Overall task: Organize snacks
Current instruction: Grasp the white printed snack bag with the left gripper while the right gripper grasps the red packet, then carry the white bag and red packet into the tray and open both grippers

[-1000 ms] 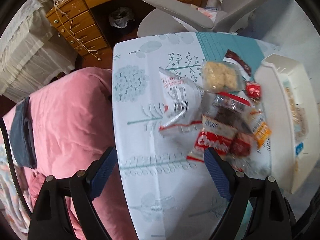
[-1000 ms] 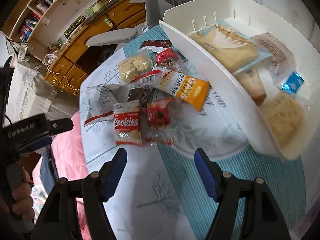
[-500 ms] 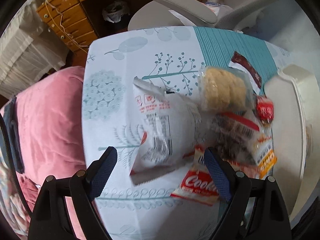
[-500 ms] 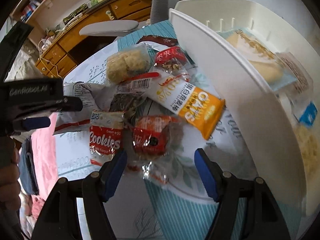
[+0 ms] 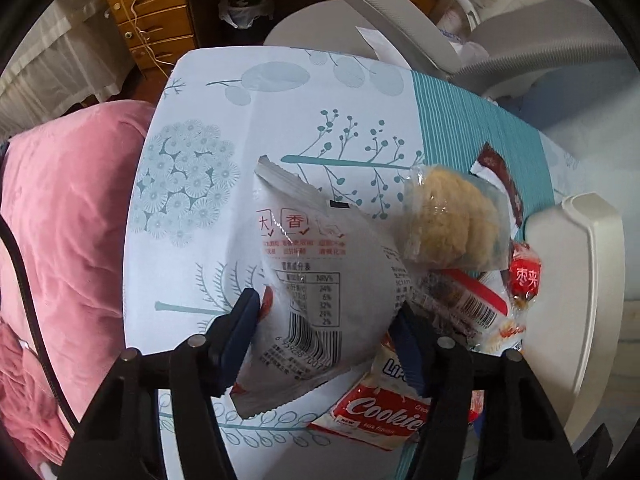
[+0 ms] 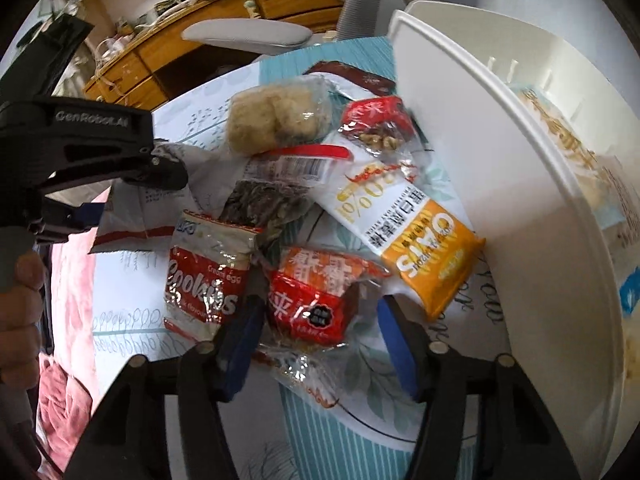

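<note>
A pile of snack packets lies on the table beside a white bin (image 6: 500, 168). My left gripper (image 5: 326, 326) is open, its blue fingers on either side of a white puffed bag (image 5: 320, 280); it shows from the side in the right wrist view (image 6: 120, 184). My right gripper (image 6: 316, 338) is open around a red-orange packet (image 6: 316, 300). A Cookies packet (image 6: 208, 276), an orange oats bar (image 6: 412, 232), a clear pack of pale biscuits (image 6: 280, 118) and a dark seed pack (image 6: 264, 204) lie around it. The bin holds several packets.
A pink quilt (image 5: 60, 240) lies left of the table. A grey office chair (image 5: 480, 40) and a wooden drawer unit (image 5: 160, 20) stand beyond the far edge. The white bin (image 5: 580, 300) fills the table's right side.
Both grippers have moved forward and down into the pile. The left now straddles the white bag, the right now straddles the red-orange packet. Both stay open.
</note>
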